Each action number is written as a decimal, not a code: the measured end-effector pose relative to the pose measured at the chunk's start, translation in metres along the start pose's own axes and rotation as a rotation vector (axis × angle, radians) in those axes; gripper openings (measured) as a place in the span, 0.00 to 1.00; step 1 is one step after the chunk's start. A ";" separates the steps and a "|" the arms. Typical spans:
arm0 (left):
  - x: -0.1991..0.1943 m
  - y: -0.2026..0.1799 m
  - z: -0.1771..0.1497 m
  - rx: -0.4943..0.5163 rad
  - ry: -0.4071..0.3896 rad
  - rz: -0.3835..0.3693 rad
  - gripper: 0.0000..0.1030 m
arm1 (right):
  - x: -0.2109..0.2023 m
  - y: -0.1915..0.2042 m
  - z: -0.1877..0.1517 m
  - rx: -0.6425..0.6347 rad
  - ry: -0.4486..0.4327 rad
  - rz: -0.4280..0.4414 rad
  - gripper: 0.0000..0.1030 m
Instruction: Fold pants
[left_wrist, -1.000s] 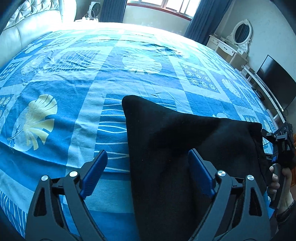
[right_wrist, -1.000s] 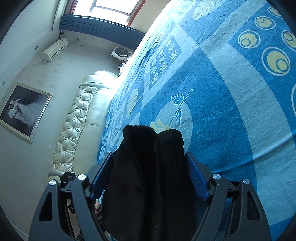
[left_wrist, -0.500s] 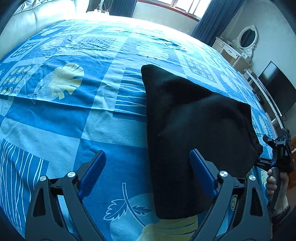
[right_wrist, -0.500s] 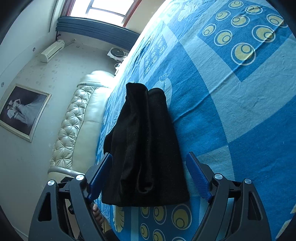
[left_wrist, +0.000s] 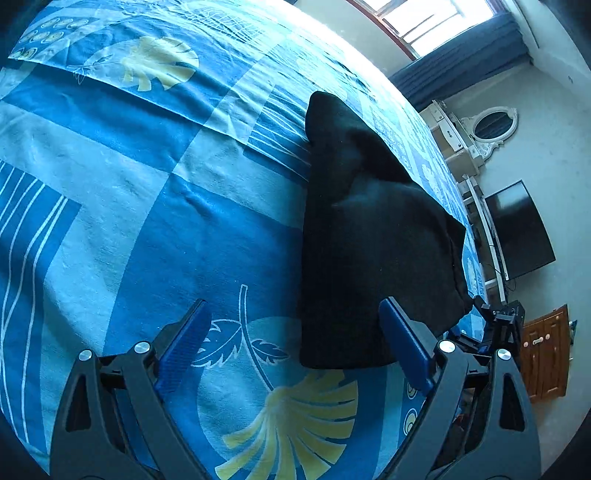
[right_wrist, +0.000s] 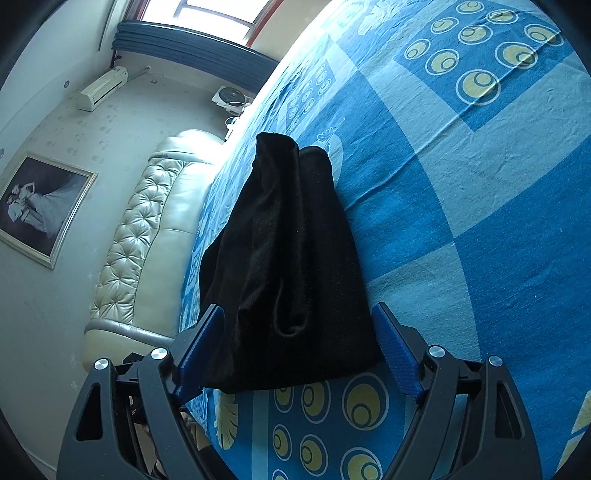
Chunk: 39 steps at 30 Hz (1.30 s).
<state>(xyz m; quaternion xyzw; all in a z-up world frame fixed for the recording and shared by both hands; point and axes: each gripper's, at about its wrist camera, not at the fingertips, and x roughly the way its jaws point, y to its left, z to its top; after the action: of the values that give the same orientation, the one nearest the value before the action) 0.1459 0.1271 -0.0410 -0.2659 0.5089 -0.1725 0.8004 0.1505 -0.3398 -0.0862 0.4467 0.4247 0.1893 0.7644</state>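
Observation:
The black pants (left_wrist: 373, 240) lie folded into a compact stack on the blue patterned bedspread (left_wrist: 155, 206). In the left wrist view my left gripper (left_wrist: 293, 343) is open and empty, just short of the stack's near edge, its right finger beside the fabric. In the right wrist view the pants (right_wrist: 288, 266) lie ahead of my right gripper (right_wrist: 295, 347), which is open and empty with the stack's near end between its blue fingers (right_wrist: 397, 350). The right gripper also shows in the left wrist view (left_wrist: 498, 325) past the stack's right corner.
A padded cream headboard (right_wrist: 147, 236) stands left of the bed. A dresser with an oval mirror (left_wrist: 491, 129), a dark TV (left_wrist: 517, 232) and a wooden cabinet (left_wrist: 546, 354) line the far wall. The bedspread (right_wrist: 480, 184) stretches wide around the pants.
Both grippers have let go of the pants and drawn back. The stack now rests flat on the bed, and both cameras have tilted.

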 end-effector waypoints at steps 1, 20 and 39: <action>0.002 0.000 0.001 -0.002 0.001 -0.025 0.89 | 0.000 0.000 0.000 -0.001 0.000 0.000 0.79; 0.047 -0.026 0.005 0.026 0.096 -0.124 0.57 | 0.020 0.012 -0.005 -0.045 0.040 -0.094 0.75; 0.019 -0.054 -0.014 0.103 0.073 0.014 0.38 | -0.017 0.006 -0.028 0.015 0.055 -0.010 0.38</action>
<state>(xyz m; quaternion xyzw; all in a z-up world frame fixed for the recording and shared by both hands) 0.1410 0.0702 -0.0266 -0.2143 0.5300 -0.2027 0.7950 0.1183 -0.3339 -0.0797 0.4451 0.4490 0.1946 0.7499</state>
